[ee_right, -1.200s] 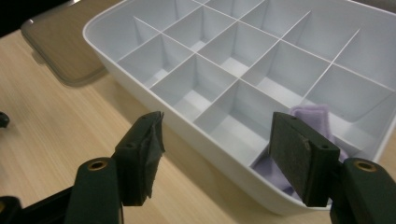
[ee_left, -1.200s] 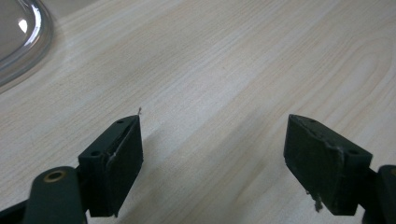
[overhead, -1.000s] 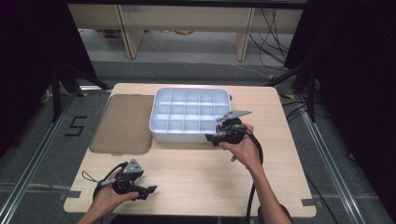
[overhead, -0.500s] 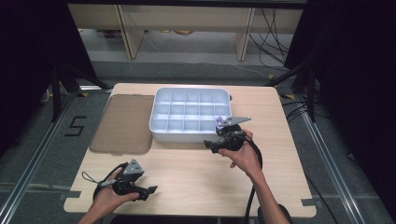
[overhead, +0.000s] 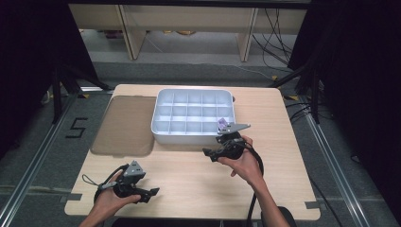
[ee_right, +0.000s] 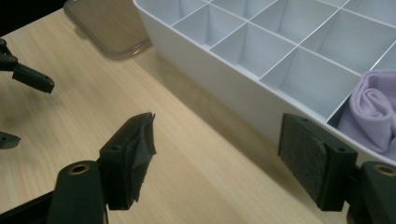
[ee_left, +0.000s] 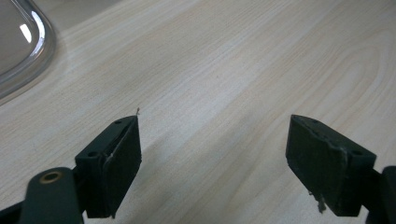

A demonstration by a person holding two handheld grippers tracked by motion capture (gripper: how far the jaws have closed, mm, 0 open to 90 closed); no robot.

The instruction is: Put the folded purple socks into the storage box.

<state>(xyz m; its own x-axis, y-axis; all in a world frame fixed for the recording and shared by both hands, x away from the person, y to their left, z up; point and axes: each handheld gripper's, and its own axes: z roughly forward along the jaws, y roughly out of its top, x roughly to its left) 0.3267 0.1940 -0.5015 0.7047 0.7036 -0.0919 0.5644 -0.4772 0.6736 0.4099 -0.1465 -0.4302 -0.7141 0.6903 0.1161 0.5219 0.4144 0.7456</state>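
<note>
Beneath both tongs lies a pale wooden desk (overhead: 198, 175), standing on grey floor with dark curtains at either side. Just beyond the right tongs (overhead: 222, 142) sits a white divided tray (overhead: 163, 127), and a rolled lilac cloth (ee_right: 373, 107) rests in its corner compartment nearest those tongs, whose jaws have just been opening and stand wide, with nothing between them. The left tongs (ee_left: 215, 158) gape equally wide over bare wood. A brownish clear lid (overhead: 125, 125) lies flat beside the tray, its rim showing in the left gripper view.
</note>
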